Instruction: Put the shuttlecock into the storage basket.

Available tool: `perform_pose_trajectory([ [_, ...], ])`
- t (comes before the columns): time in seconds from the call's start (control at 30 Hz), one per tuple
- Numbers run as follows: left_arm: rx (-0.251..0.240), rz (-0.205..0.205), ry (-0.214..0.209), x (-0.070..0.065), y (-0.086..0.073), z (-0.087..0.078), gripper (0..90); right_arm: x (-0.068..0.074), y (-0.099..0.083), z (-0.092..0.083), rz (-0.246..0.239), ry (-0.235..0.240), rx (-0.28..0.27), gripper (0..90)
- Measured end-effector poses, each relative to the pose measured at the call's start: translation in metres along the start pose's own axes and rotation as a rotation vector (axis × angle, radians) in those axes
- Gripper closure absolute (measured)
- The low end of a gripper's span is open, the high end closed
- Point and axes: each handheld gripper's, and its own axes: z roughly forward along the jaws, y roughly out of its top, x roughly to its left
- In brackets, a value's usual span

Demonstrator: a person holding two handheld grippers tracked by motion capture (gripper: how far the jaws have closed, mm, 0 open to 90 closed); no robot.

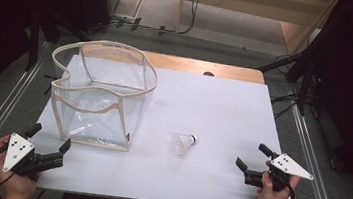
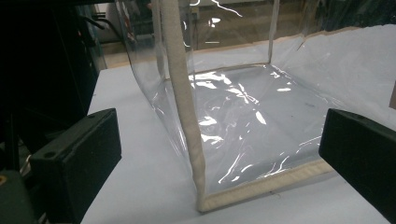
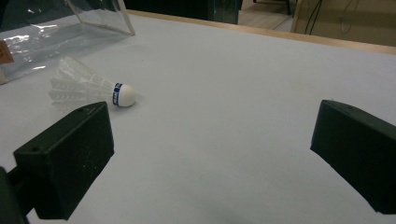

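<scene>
Nothing gripped yet: both hand-held grippers, left (image 1: 48,146) and right (image 1: 252,162), gaping wide and empty on the desk (image 1: 223,110), shuttlecock (image 1: 184,143) lying just right of the clear bag (image 1: 99,96), probably awaiting a right-side approach and pinch.

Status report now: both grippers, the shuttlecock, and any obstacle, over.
Left gripper open, empty, facing clear bag. Right gripper open, empty. Shuttlecock lying on white table cover, between bag and right gripper. Nothing between right gripper and shuttlecock.
</scene>
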Motion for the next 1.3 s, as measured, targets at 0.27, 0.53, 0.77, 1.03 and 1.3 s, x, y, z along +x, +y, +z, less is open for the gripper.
perform_pose_trajectory([
  [0.27,0.000,-0.001,0.000,0.000,0.000,0.000,0.0,0.004,0.002,0.001,0.000,0.012,0.000,0.0],
  [0.53,-0.001,0.003,-0.007,-0.001,-0.001,0.000,0.0,0.009,0.006,0.003,-0.010,0.013,0.012,0.0],
  [0.77,-0.029,-0.056,-0.025,0.004,-0.003,-0.004,0.0,0.021,0.011,0.007,-0.021,0.051,0.035,0.0],
  [1.03,-0.018,-0.017,-0.031,0.000,-0.003,-0.002,0.0,0.030,0.018,0.013,-0.026,0.086,0.057,0.0],
  [1.3,-0.015,-0.007,-0.029,-0.001,-0.003,-0.003,0.0,0.039,0.030,0.018,-0.047,0.116,0.069,0.0],
])
